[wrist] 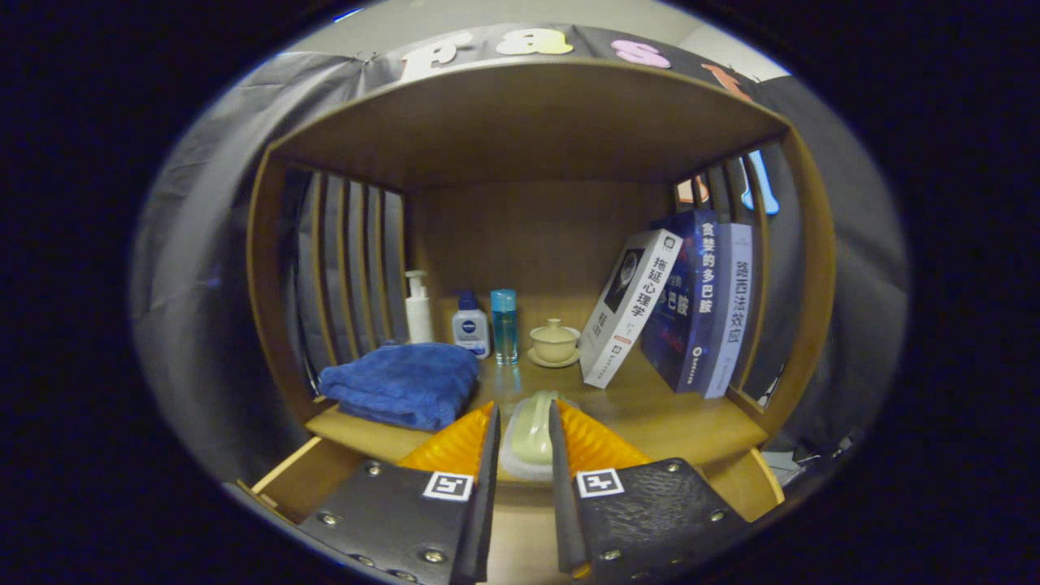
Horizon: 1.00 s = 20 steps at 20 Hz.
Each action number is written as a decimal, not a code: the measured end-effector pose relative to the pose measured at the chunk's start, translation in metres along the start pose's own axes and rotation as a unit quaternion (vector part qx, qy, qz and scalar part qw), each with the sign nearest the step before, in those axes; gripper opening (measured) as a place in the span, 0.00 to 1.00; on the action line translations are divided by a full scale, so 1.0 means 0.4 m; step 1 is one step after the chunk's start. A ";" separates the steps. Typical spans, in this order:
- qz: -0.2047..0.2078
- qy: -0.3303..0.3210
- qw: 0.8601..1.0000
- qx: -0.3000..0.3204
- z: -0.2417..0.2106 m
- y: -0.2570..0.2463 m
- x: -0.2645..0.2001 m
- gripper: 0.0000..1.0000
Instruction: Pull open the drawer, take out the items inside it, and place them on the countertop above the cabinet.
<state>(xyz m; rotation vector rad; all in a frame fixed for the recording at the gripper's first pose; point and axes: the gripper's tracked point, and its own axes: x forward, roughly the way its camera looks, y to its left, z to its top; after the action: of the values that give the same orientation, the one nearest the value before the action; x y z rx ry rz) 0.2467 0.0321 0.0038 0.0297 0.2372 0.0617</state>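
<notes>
Brush held over the front of the countertop, fingers clamped on its handle

The gripper [524, 435] was closed on a pale scrubbing brush [532, 431], both fingers pressing its sides; the brush's long axis ran straight ahead along the fingers, toward the back of the cabinet shelf. It sat at the front edge of the countertop [650, 406], just right of the folded blue towel [402, 382], and well short of the lidded cup on its saucer [555, 343] and the leaning books [674, 313] beyond. Whether the brush's underside already touched the countertop or hung just above it could not be told, since the fingers covered its lower part. The open drawer [301, 479] showed below the countertop's front edge, but the fingers hid most of its inside, so any items left there could not be made out.
</notes>
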 end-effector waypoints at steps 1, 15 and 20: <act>0.001 -0.008 1.000 0.002 -0.002 0.003 -0.037 0.32; -0.014 -0.031 0.999 -0.010 -0.279 0.056 -0.392 0.47; -0.015 -0.025 1.000 0.009 -0.324 0.069 -0.400 0.76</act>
<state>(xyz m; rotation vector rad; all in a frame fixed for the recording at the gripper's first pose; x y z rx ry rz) 0.0593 0.0523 -0.0838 0.0453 0.1873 0.0299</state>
